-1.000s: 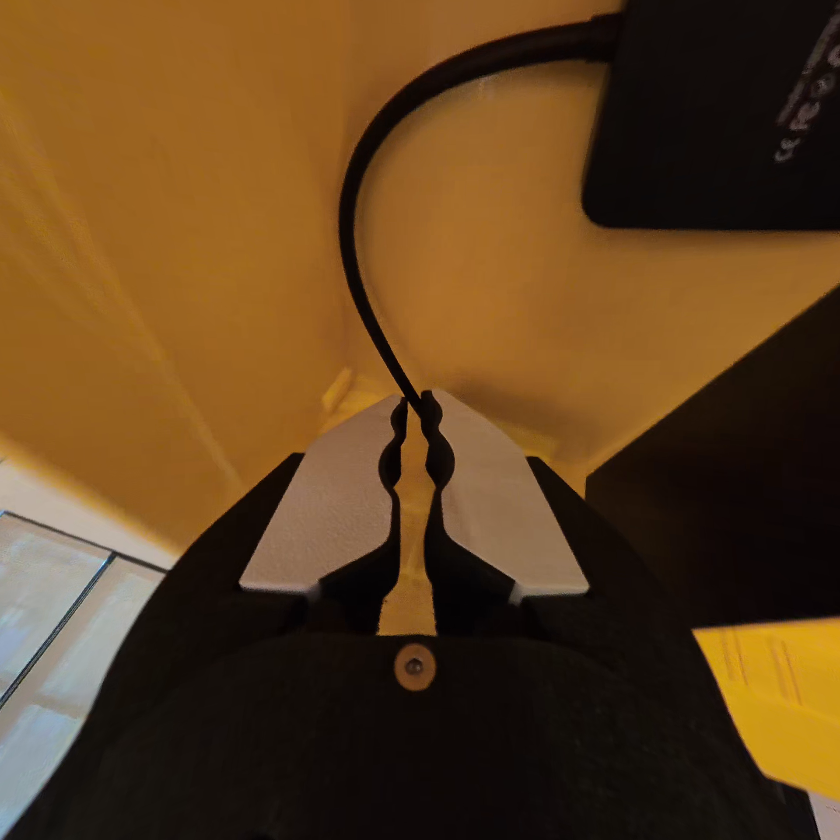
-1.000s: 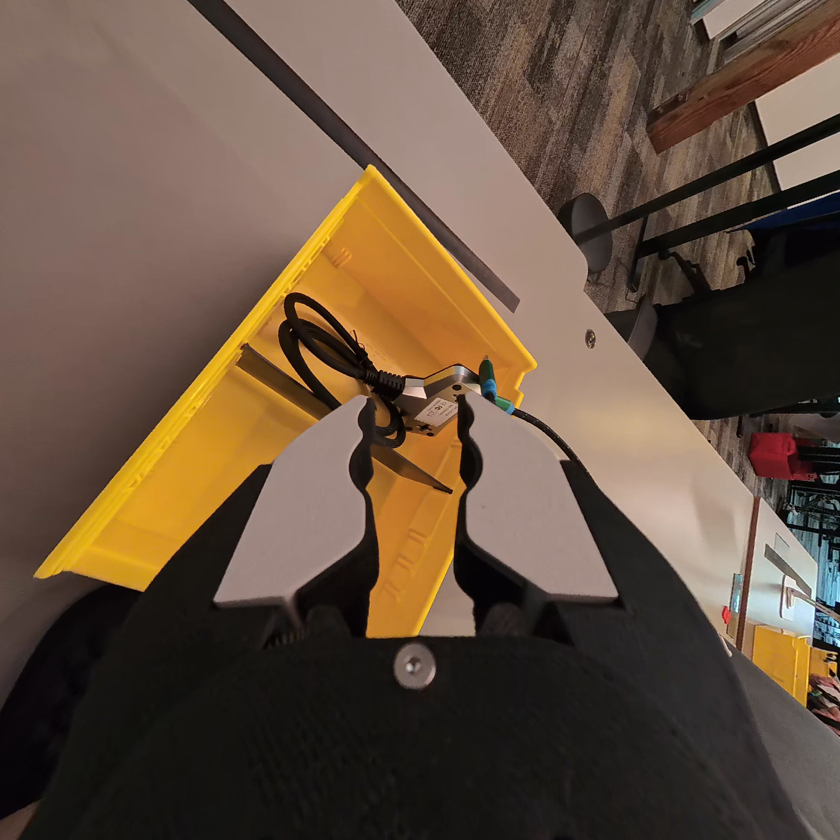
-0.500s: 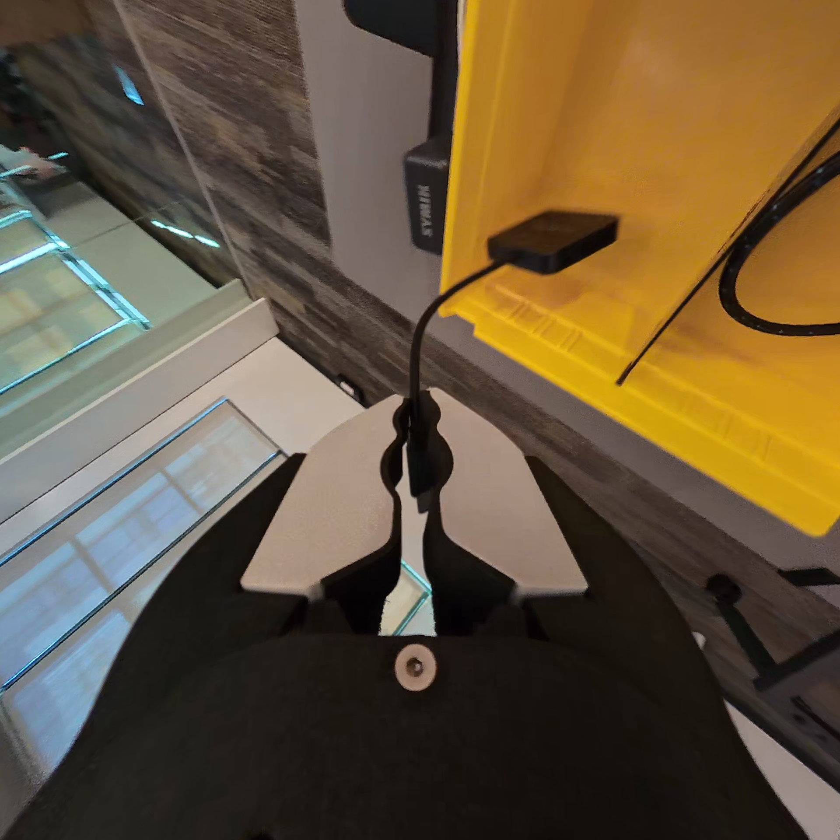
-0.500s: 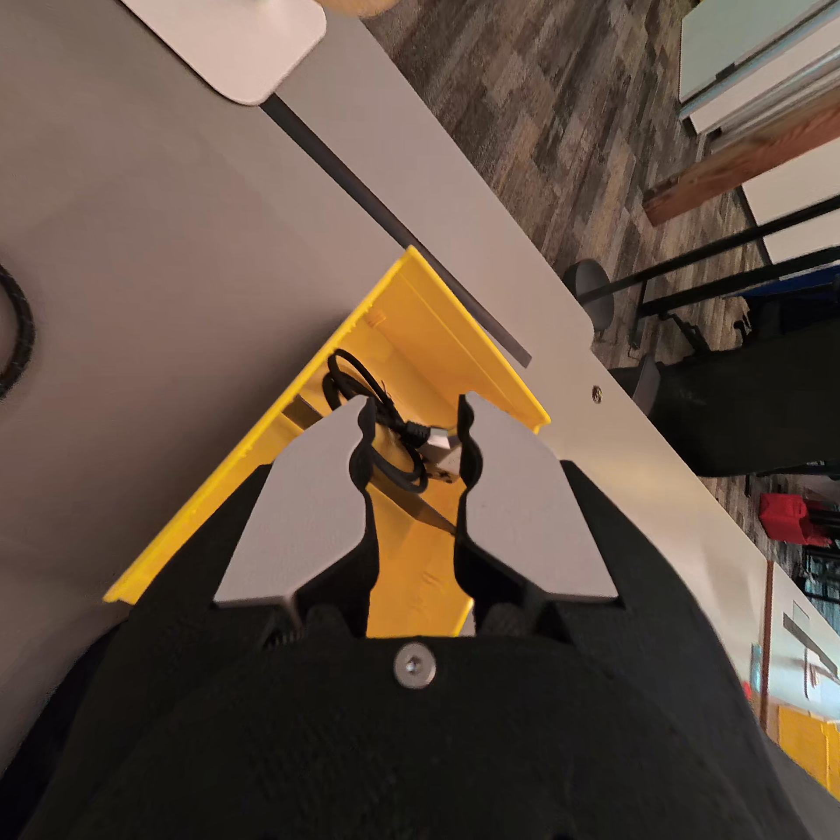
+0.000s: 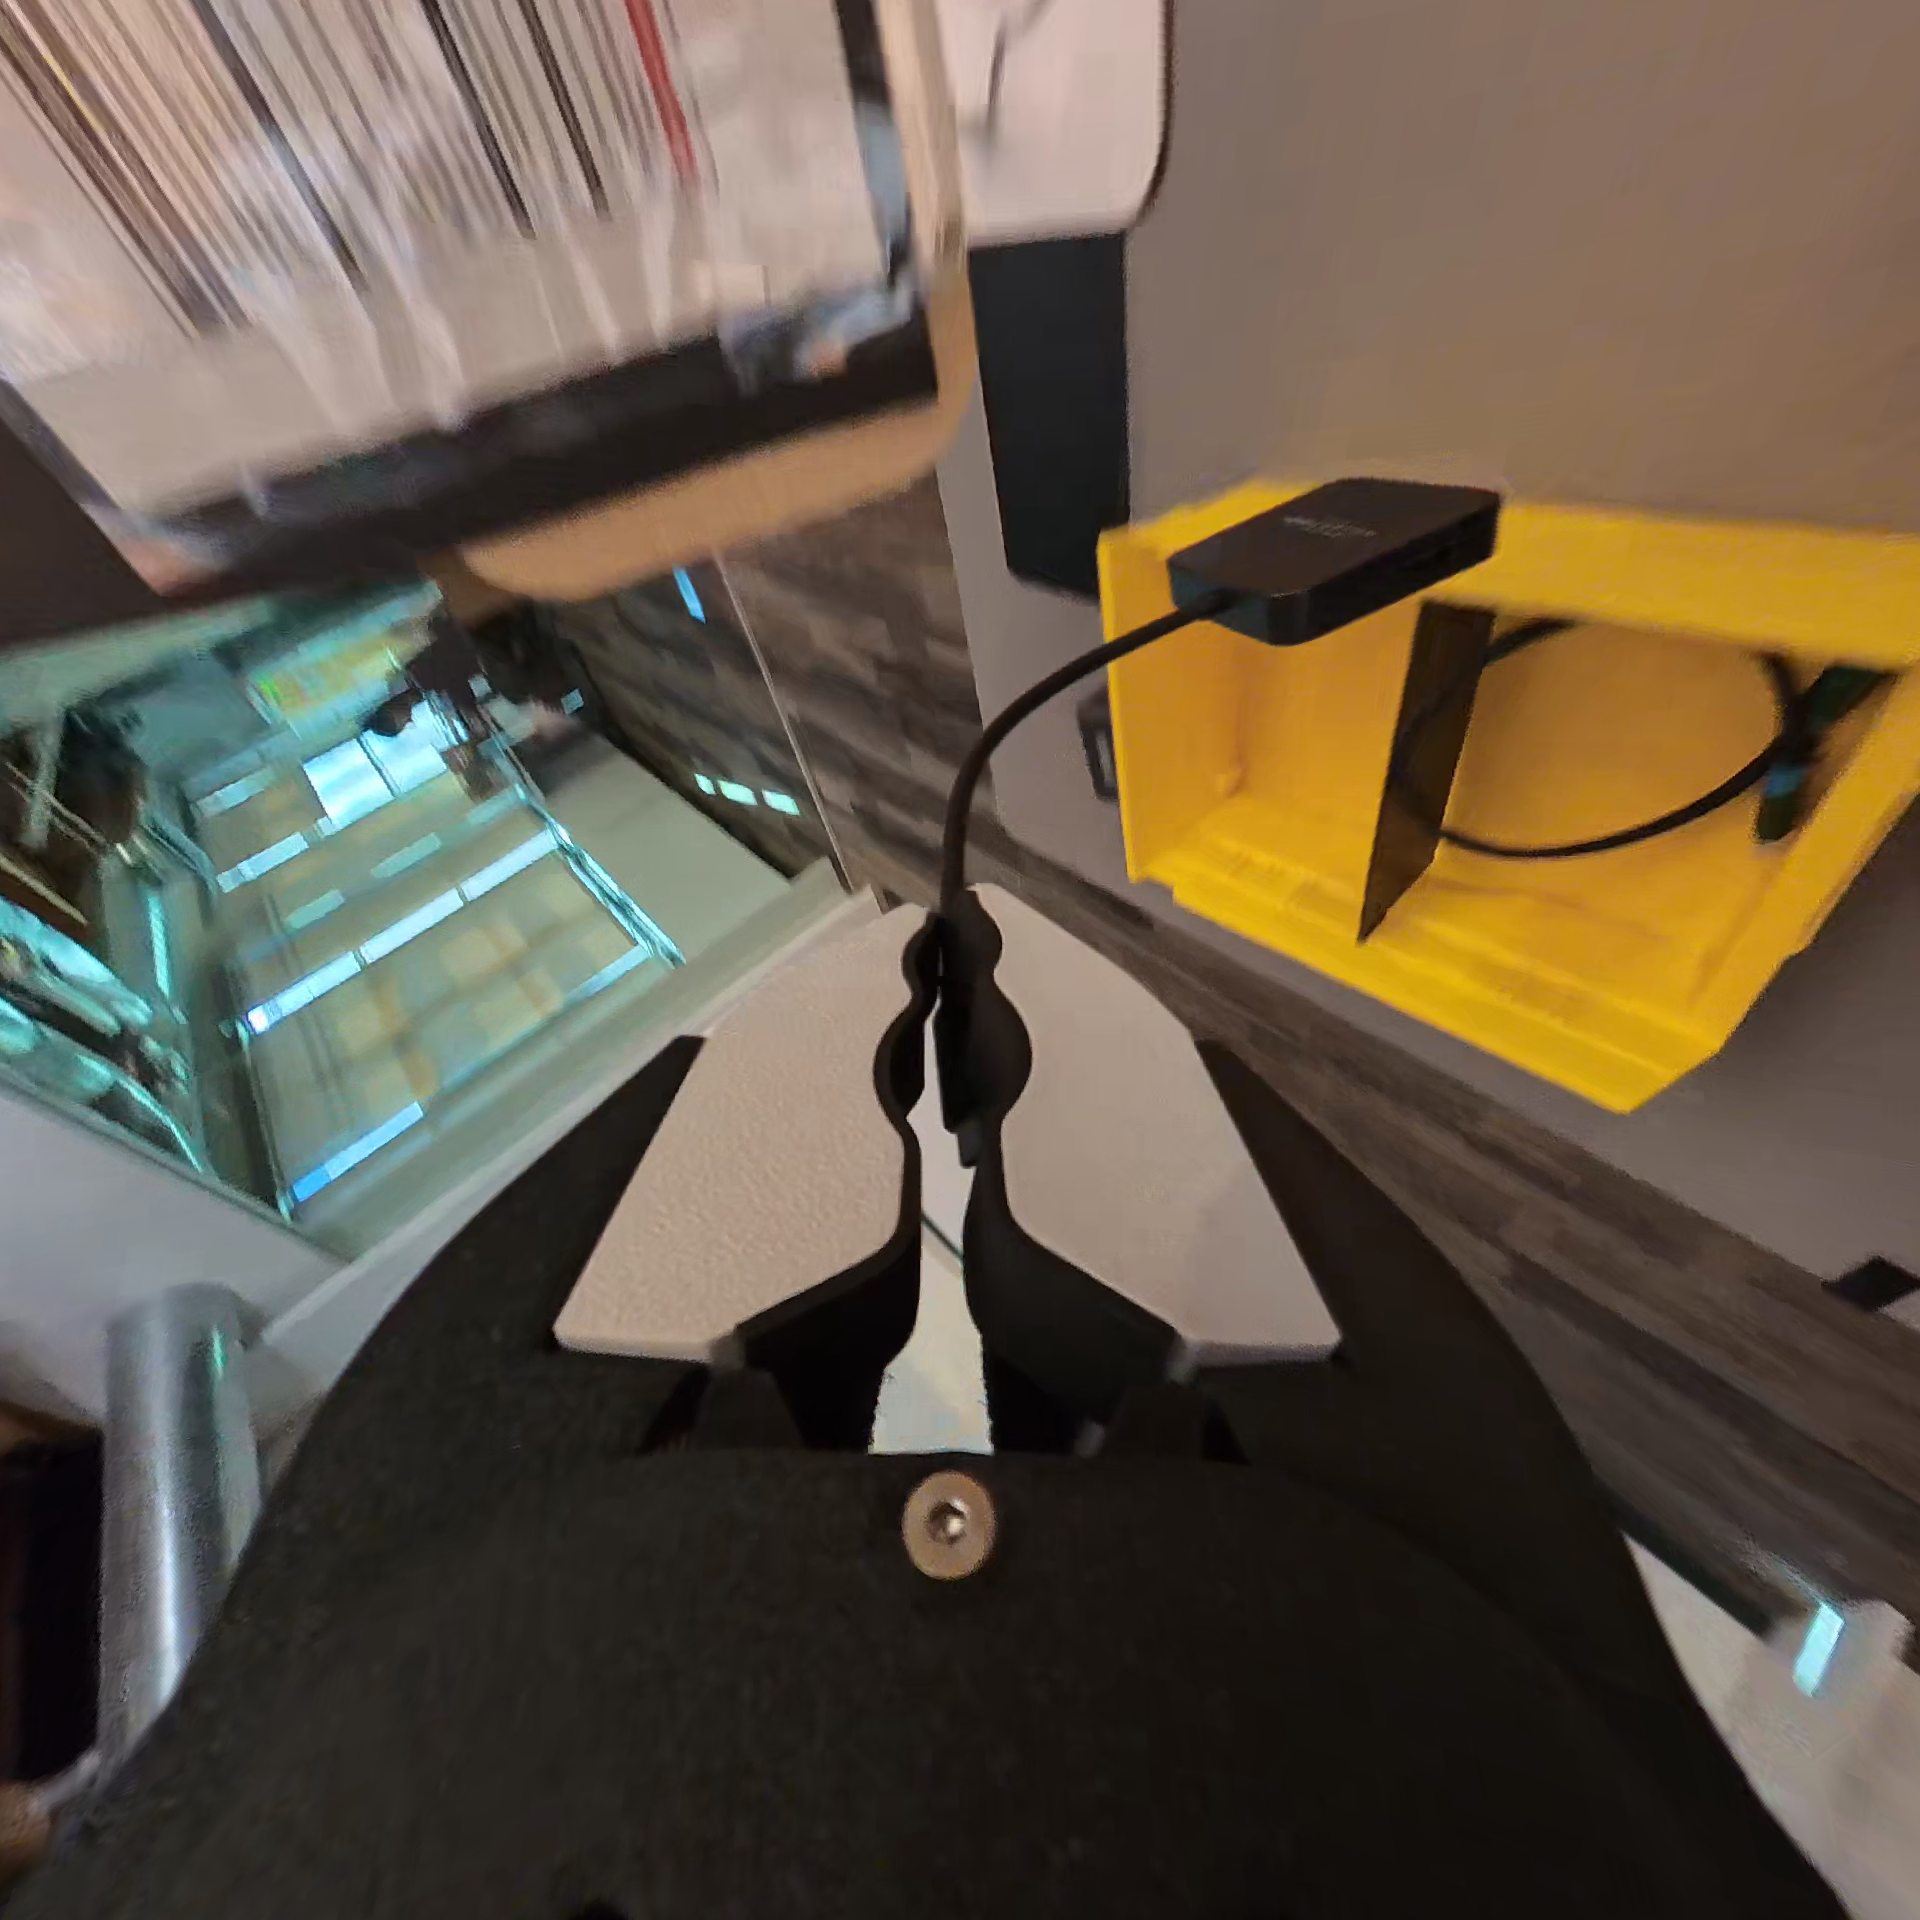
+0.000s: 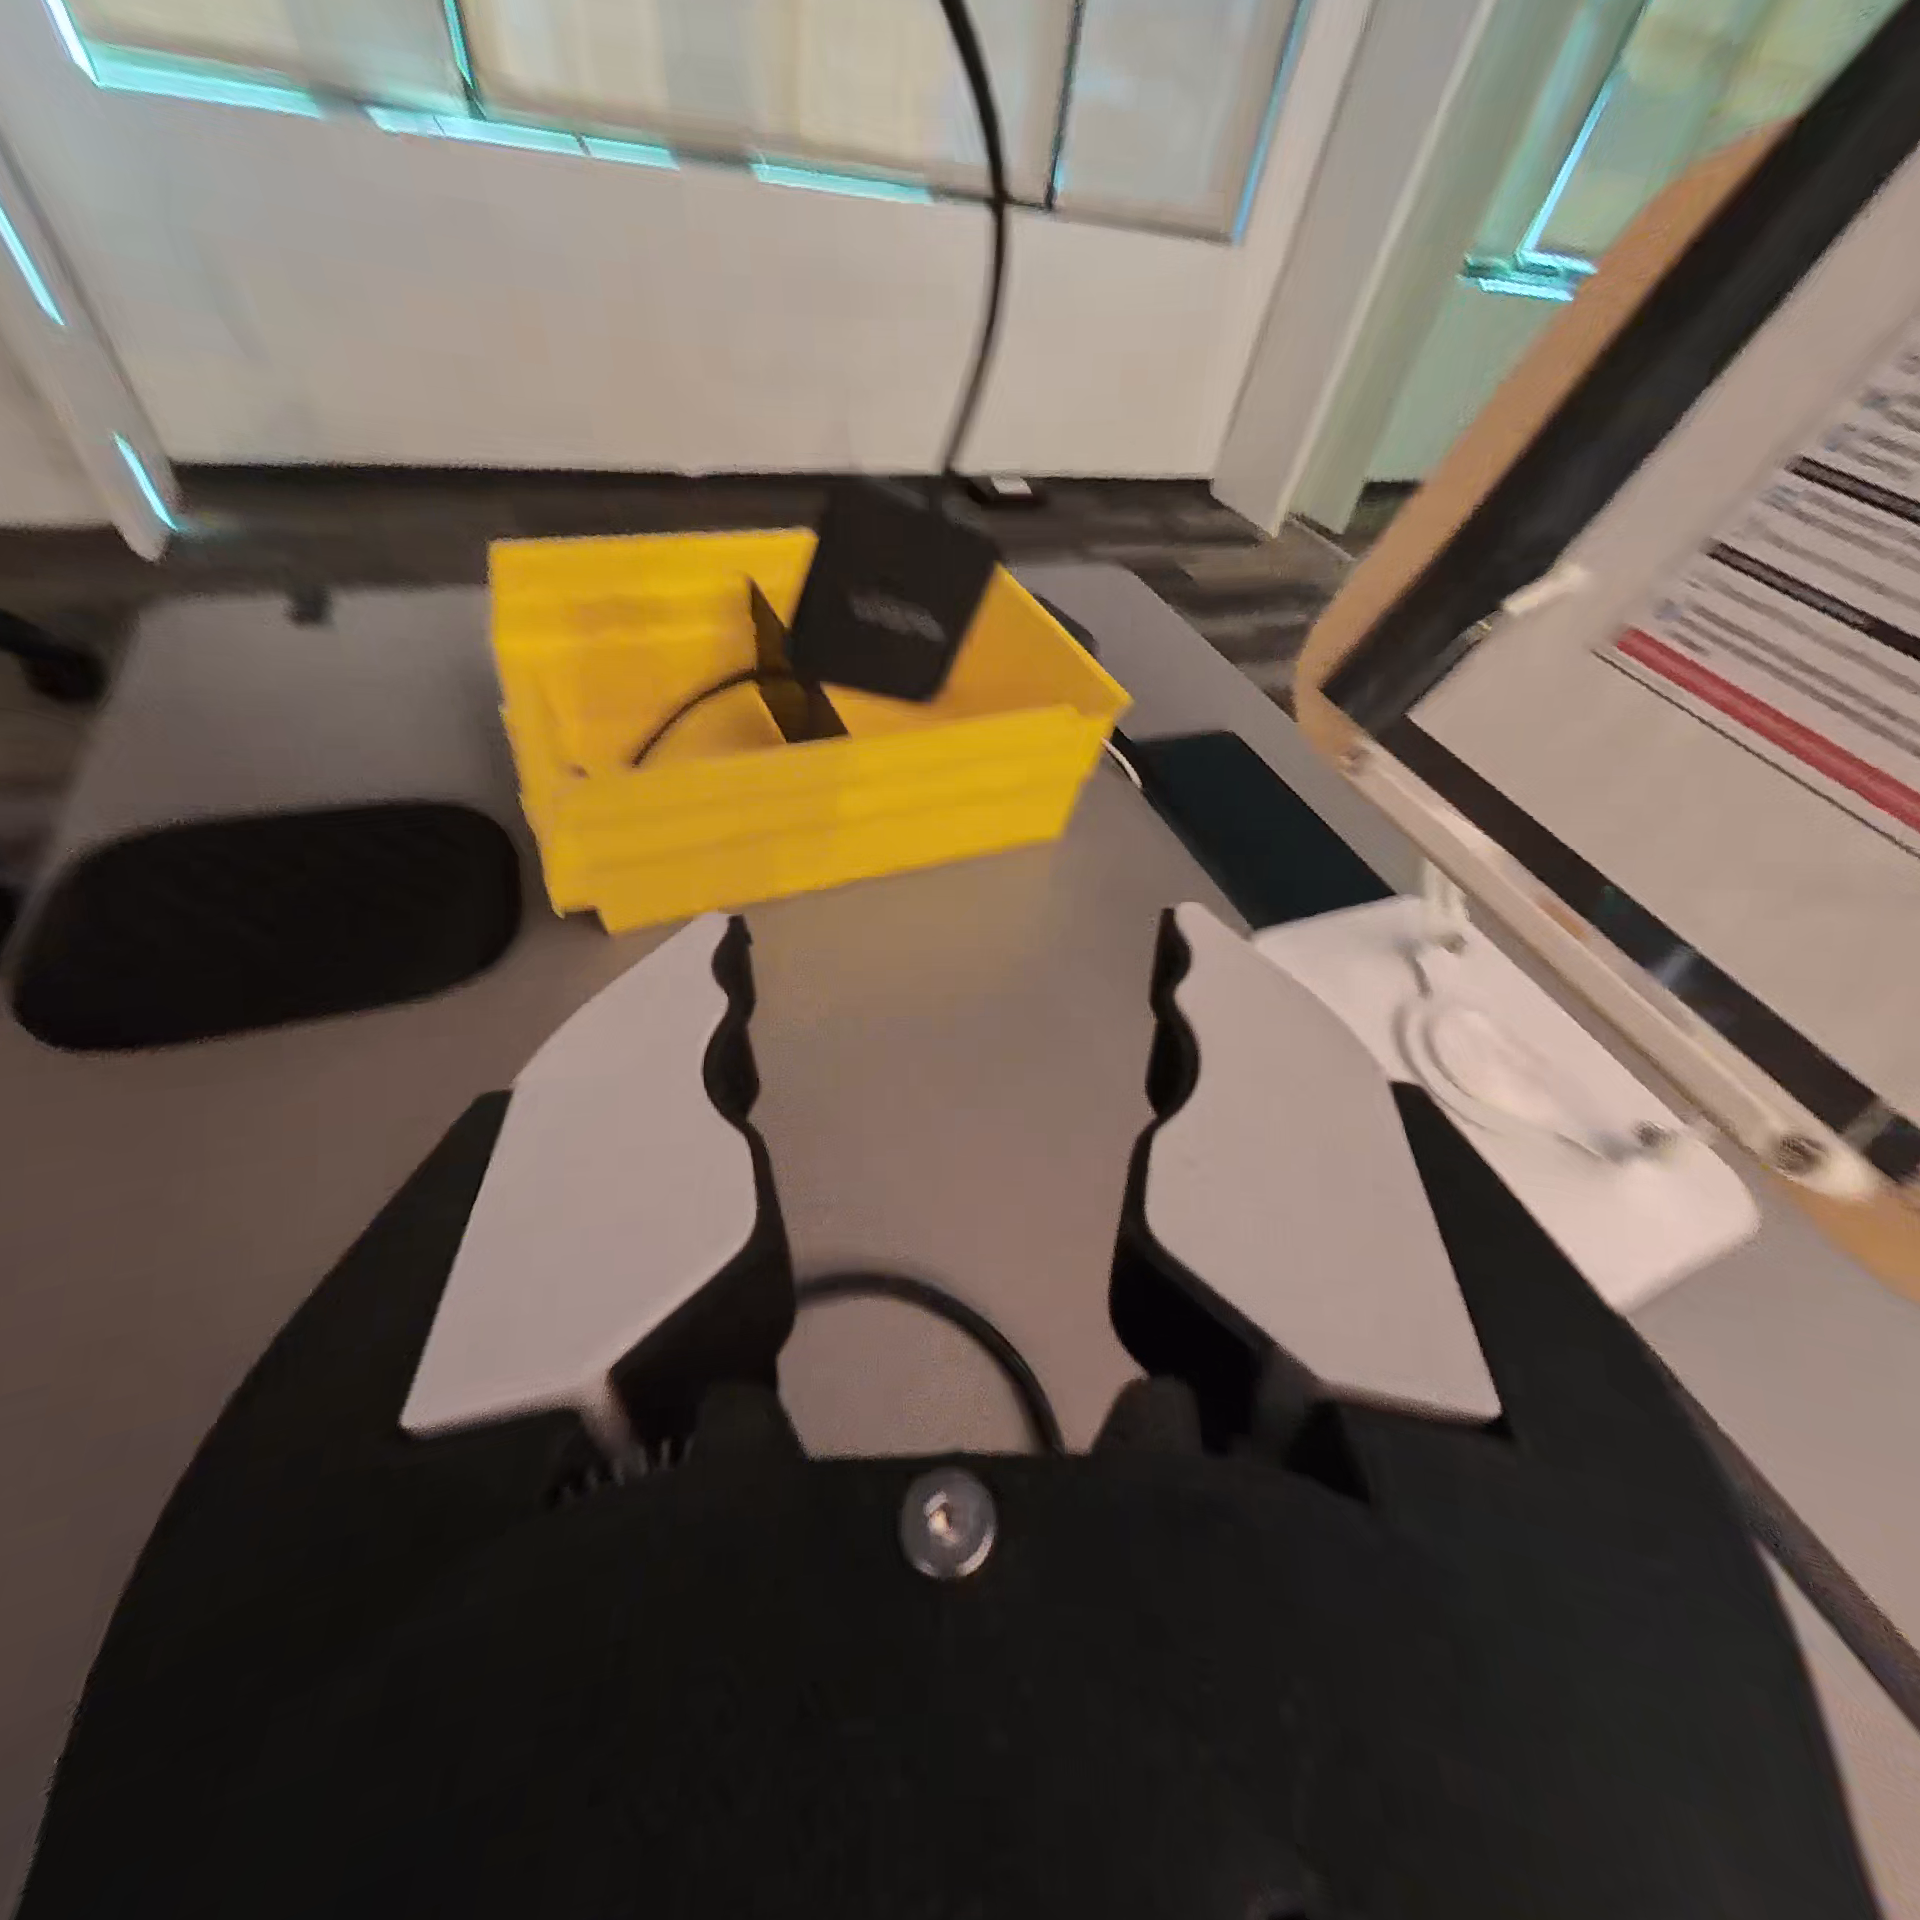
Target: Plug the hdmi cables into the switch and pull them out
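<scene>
While the switch dangles: left gripper (image 5: pixel 951 971) pinches the plug (image 5: pixel 961 1049) of the switch's short black lead (image 5: pixel 1013 727).
Switch (image 5: pixel 1335 556): a flat black box hanging on that lead above the yellow bin (image 5: pixel 1558 1008); the right wrist view shows it (image 6: pixel 894 603) over the bin's right compartment.
Bin: on the grey table (image 6: pixel 260 1195), a dark divider (image 5: pixel 1418 758) splitting it, a black cable (image 5: pixel 1621 821) coiled in the far compartment.
Right gripper (image 6: pixel 951 935): fingers spread wide, nothing between them, over bare table near the bin (image 6: pixel 810 821).
</scene>
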The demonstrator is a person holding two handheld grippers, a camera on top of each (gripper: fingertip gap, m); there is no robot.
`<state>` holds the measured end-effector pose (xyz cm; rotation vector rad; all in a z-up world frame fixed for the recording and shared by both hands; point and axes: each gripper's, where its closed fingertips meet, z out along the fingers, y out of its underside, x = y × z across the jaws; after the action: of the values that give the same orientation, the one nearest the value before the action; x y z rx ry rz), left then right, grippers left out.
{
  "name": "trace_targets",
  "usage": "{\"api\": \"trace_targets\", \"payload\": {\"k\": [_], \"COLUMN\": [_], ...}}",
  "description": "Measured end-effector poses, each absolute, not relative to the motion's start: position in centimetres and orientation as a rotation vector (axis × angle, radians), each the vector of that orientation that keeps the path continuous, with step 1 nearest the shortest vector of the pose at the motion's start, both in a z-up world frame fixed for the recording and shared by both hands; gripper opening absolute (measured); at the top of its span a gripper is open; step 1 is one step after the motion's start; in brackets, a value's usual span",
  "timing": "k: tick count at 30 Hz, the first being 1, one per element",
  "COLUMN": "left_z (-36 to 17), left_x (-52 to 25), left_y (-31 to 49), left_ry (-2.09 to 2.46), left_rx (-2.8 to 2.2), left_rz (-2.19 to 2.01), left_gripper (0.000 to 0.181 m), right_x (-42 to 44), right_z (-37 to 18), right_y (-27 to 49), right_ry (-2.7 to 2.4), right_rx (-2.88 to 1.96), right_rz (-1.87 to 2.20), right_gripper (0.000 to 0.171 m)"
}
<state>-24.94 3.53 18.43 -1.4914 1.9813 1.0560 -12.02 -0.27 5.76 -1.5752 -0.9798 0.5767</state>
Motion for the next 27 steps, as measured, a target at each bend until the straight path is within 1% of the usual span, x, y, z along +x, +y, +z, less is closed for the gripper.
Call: {"api": "trace_targets", "payload": {"k": [2,5,7,8,9,10,11,13,15,17,19,21,22,27], "left_z": [18.3,17.9,17.4,17.2,17.1,17.1,17.2,17.1,16.6,16.8,15.8,13.5,12.1,4.3], "left_x": [-21.2,-16.7,-14.4,-13.5,-12.7,-12.0,-11.6,-11.3,-11.6,-12.3,-13.6,-14.3,-14.6,-13.2], "left_y": [0.4,-3.5,-5.1,-5.7,-5.9,-6.0,-5.8,-5.1,-4.0,-2.1,-1.1,-1.4,-1.9,-4.5], "left_ry": [2.046,2.114,2.144,2.155,2.155,2.145,2.134,2.117,2.072,1.916,1.787,1.676,1.626,1.34], "left_rx": [-1.381,-1.24,-1.172,-1.149,-1.136,-1.131,-1.136,-1.182,-1.266,-1.332,-1.425,-1.495,-1.516,-1.619], "left_rz": [0.982,0.912,0.883,0.866,0.842,0.821,0.807,0.747,0.677,0.667,0.573,0.357,0.235,-0.459], "left_gripper": [0.002,0.001,0.001,0.001,0.001,0.0,0.0,0.0,0.007,0.013,0.02,0.03,0.04,0.053], "right_x": [-13.1,-11.7,-10.2,-10.4,-11.0,-11.4,-11.5,-11.0,-10.1,-9.4,-8.4,-7.2,-6.6,-4.4], "right_z": [6.6,8.9,9.4,9.5,9.2,8.5,7.6,6.6,5.7,5.5,5.2,5.0,5.0,5.5], "right_y": [-0.7,-0.4,0.0,-0.7,-1.8,-2.7,-3.2,-2.6,-1.1,0.0,1.0,2.0,2.3,3.7], "right_ry": [-0.934,-0.767,-0.679,-0.707,-0.766,-0.839,-0.893,-0.878,-0.825,-0.745,-0.68,-0.639,-0.623,-0.56], "right_rx": [-1.522,-1.477,-1.494,-1.479,-1.479,-1.52,-1.587,-1.663,-1.717,-1.736,-1.768,-1.799,-1.809,-1.818], "right_rz": [0.622,0.684,0.745,0.843,0.967,1.08,1.153,1.165,1.093,1.095,1.05,0.947,0.901,0.642], "right_gripper": [0.077,0.075,0.066,0.055,0.041,0.016,0.006,0.005,0.005,0.005,0.005,0.005,0.005,0.005]}}
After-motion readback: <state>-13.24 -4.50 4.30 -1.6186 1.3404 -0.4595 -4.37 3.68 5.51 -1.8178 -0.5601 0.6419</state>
